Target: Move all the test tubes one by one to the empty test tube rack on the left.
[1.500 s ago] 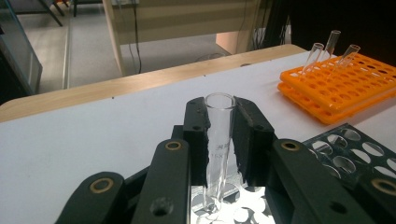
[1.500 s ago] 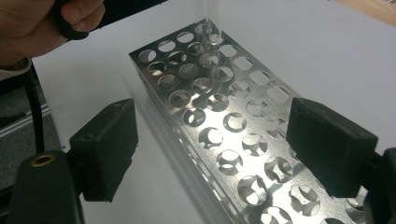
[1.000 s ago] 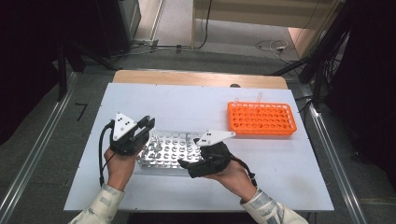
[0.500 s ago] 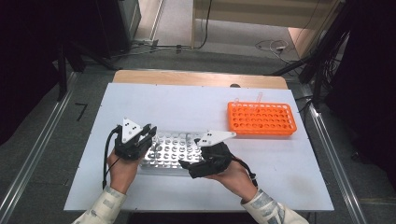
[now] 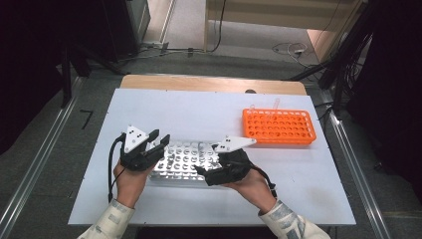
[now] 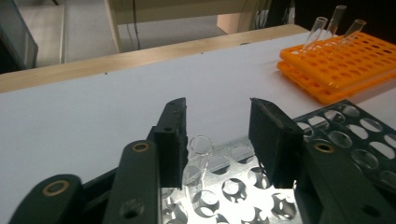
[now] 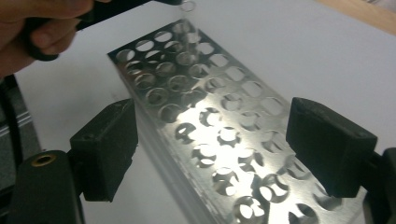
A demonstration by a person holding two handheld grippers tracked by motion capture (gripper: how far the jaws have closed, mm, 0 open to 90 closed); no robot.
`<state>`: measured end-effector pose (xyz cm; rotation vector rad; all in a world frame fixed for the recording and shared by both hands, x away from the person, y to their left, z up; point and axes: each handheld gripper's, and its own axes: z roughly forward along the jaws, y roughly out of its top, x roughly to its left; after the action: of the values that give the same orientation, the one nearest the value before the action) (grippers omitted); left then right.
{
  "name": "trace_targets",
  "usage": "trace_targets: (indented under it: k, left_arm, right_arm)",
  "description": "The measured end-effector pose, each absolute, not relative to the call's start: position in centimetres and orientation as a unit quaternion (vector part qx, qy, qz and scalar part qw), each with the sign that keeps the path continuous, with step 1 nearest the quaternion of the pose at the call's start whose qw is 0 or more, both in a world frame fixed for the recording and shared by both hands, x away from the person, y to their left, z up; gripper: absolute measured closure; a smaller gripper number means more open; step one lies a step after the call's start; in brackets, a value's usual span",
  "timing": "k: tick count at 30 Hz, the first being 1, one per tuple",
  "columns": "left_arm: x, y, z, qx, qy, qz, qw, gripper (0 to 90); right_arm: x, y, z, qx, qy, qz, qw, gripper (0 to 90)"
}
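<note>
**Clerk:** Item one, left gripper (image 6: 217, 140): jaws have just been opening and now stand apart, pads clear of the glass tube (image 6: 200, 148) that stands between them, nearer the left pad. Tube seated upright in a corner hole of the metal rack (image 5: 186, 159), directly below the jaw tips.

**Checker:** Item two?

**Clerk:** Right gripper (image 7: 210, 154): jaws spread wide, one on each long side of the metal rack; pads appear just off its walls, so I judge it a brace, not a clamp. Whether either pad touches, cannot tell.

**Checker:** Other stock?

**Clerk:** Orange rack (image 5: 279, 126), well beyond the right gripper on the white table (image 5: 199, 107), three tubes (image 6: 336, 25) leaning in its far holes.

**Checker:** Handling note for the step in hand?

**Clerk:** Release looks nearly complete. Advise widening the left jaws a little more, then lifting straight up along the tube's axis, so the near pad does not drag the rim and tip it. Keep the rack steadied until the jaws are clear.
</note>
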<state>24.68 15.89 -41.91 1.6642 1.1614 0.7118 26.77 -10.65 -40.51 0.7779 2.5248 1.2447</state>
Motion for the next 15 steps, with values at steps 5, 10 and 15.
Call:
trace_targets:
  k: [5, 10, 15]
  left_arm:
    - [24.1, 15.1, -41.5, 0.676, 0.477, 0.282, 0.485, 34.4]
    - [23.7, 14.1, -41.4, 0.68, 0.472, 0.28, 0.487, 24.1]
    - [23.6, 13.9, -41.4, 0.682, 0.472, 0.272, 0.488, 21.9]
  right_arm:
    - [28.1, -12.4, -40.4, 0.294, 0.846, 0.425, 0.129, 16.6]
    - [29.5, -14.5, -40.4, 0.323, 0.832, 0.424, 0.154, 16.7]
    - [30.9, -16.5, -40.6, 0.357, 0.816, 0.42, 0.175, 16.8]
